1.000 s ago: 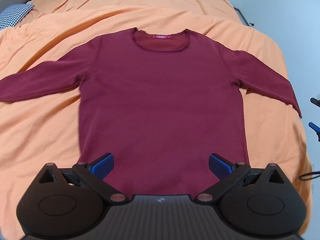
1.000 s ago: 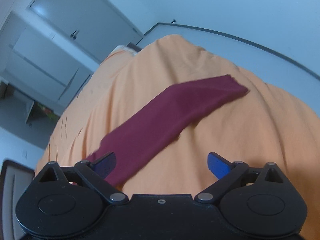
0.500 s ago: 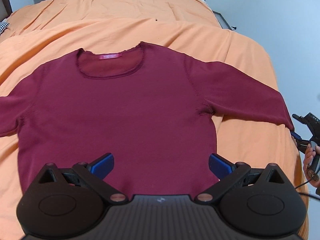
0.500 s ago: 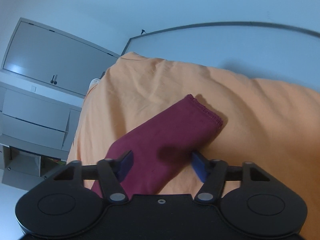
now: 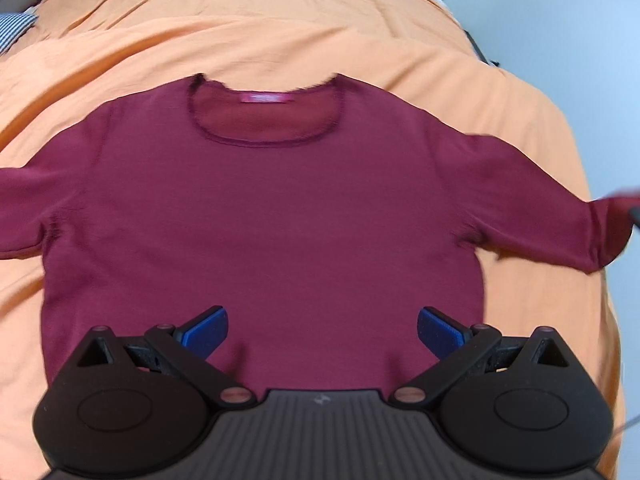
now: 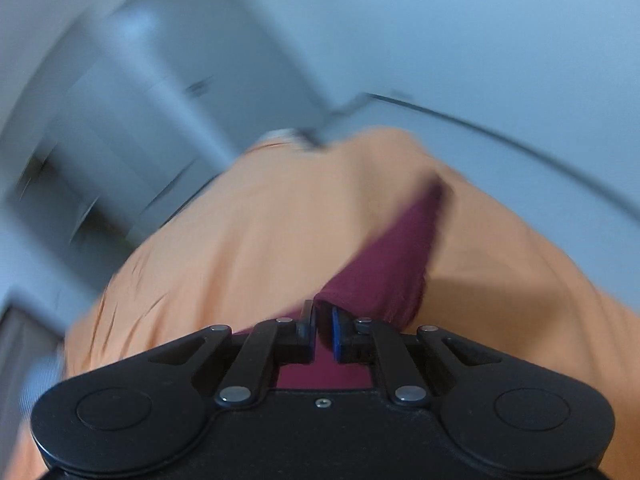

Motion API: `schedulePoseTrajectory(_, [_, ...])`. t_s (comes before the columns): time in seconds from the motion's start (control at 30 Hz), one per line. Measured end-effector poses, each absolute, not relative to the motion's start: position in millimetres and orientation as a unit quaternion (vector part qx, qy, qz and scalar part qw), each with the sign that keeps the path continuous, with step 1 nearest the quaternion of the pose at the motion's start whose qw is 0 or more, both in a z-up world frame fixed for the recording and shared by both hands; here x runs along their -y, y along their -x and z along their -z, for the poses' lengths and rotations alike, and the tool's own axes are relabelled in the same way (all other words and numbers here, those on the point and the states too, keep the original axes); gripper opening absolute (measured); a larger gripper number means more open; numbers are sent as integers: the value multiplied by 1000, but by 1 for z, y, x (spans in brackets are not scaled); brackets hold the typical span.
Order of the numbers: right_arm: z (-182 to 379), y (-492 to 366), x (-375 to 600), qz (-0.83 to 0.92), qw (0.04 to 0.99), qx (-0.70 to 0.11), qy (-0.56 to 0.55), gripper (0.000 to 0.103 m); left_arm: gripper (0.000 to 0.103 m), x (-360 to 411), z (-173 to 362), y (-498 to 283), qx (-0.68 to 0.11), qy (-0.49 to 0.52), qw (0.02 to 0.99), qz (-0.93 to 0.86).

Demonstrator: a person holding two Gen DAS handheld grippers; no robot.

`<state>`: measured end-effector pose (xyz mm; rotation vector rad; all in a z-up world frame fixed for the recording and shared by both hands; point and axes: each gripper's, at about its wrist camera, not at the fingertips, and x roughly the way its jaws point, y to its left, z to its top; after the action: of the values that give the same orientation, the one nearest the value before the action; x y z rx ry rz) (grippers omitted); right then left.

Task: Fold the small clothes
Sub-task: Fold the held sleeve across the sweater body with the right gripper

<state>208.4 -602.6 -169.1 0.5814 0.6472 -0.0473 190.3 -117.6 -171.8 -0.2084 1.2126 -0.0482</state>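
the right gripper (image 6: 323,326) has its two fingers (image 6: 307,322) pinched together on the cuff end of a dark red sleeve (image 6: 394,264), the blue pads nearly meeting with cloth between them. this gripper is held low, close over the bed, pointing along the sleeve, which runs away from it across the orange bedspread (image 6: 240,248); the view is blurred. pale cupboard doors (image 6: 120,120) stand beyond the bed.

the left gripper (image 5: 322,330) hovers with its blue-padded fingers (image 5: 204,330) spread wide, holding nothing, tilted downward over the hem of the dark red sweater (image 5: 264,216). the sweater lies flat, front up, neckline away from the gripper, both sleeves stretched outward. the sleeve at the right edge of this view is lifted at its cuff. a checked pillow (image 5: 14,32) shows at the far left corner.
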Motion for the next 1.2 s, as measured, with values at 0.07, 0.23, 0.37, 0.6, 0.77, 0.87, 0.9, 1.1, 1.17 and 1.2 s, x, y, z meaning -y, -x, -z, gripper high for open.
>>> schedulePoseTrajectory(0.07, [144, -222, 543, -46, 922, -318, -217, 8, 103, 100, 172, -194, -565, 110, 818, 14])
schedulePoseTrajectory(0.23, [136, -243, 387, -186, 913, -345, -113, 15, 103, 53, 173, -202, -553, 124, 824, -10])
schedulePoseTrajectory(0.37, [185, -241, 312, -238, 865, -429, -109, 49, 103, 35, 182, -210, -553, 105, 827, -6])
schedulePoseTrajectory(0.6, [177, -181, 370, -188, 868, -432, -157, 68, 102, 63, 206, -251, -513, 107, 842, 125])
schedulePoseTrajectory(0.77, [161, -152, 429, -119, 878, -433, -163, 78, 93, 83, 240, -299, -514, 119, 836, 153])
schedulePoseTrajectory(0.87, [157, -140, 452, -97, 882, -432, -161, 78, 70, 85, 260, -310, -514, 164, 820, 190])
schedulePoseTrajectory(0.9, [156, -136, 457, -92, 882, -432, -163, 78, 67, 86, 265, -312, -518, 166, 817, 192])
schedulePoseTrajectory(1.1, [159, -130, 459, -91, 880, -431, -178, 78, 63, 91, 276, -314, -515, 178, 815, 198])
schedulePoseTrajectory(1.17, [161, -130, 457, -92, 879, -432, -179, 78, 52, 93, 281, -318, -513, 184, 816, 194])
schedulePoseTrajectory(1.2, [161, -131, 456, -93, 879, -433, -179, 78, 38, 94, 283, -321, -515, 183, 815, 190])
